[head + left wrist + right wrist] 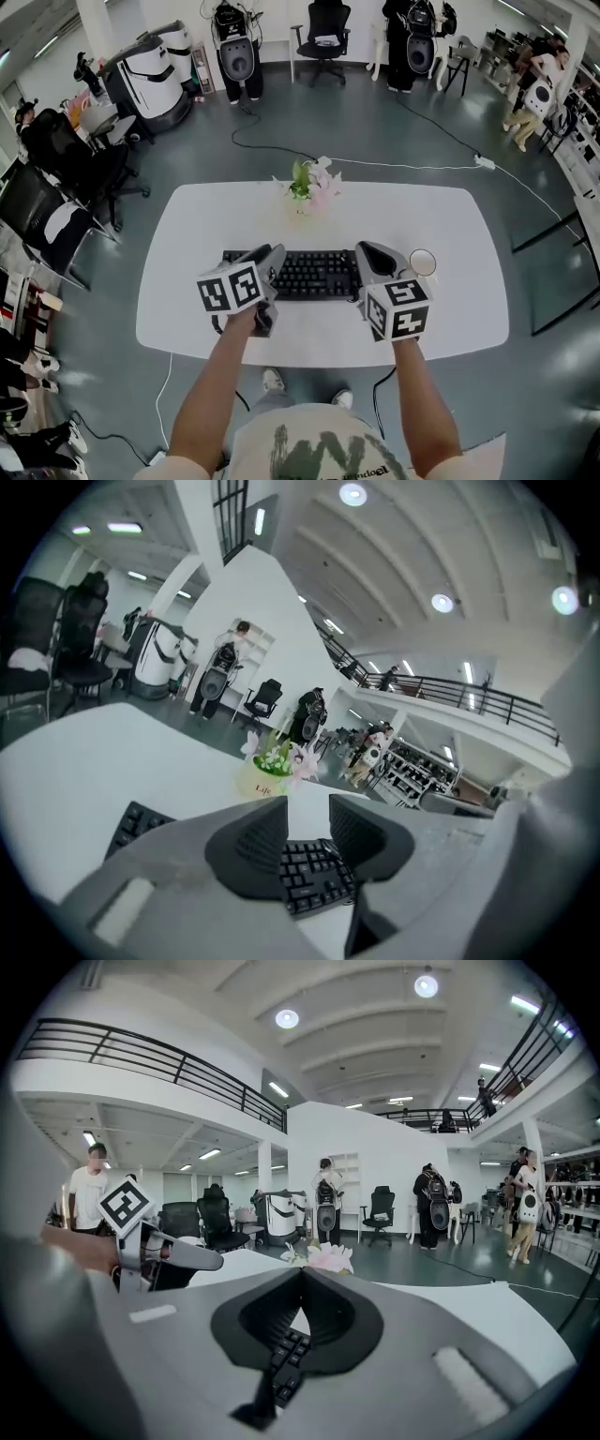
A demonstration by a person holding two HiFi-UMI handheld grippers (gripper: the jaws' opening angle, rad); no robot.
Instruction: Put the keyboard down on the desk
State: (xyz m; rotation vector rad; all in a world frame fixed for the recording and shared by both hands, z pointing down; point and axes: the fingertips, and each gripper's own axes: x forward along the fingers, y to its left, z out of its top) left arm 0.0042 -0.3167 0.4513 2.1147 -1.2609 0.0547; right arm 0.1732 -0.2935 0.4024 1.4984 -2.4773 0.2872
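Your desk (450, 281) has a smooth white top with a faint sheen, like laminate. The keyboard (314, 274) on it is black plastic, matt all over, with dull keys. Your left hand-held gripper (309, 803) and right hand-held gripper (300, 1274) have shells of pale grey plastic, smooth and matt, slightly grainy close up. Their inner pads (258, 841) are dark, finely ribbed and look rubbery. The marker cubes (232, 288) have flat white faces with black printed squares and no gloss. The small pot (261, 782) is cream-coloured and smooth; you cannot tell ceramic from plastic. The floor (375, 131) is grey, hard and glossy, reflecting the ceiling lights.
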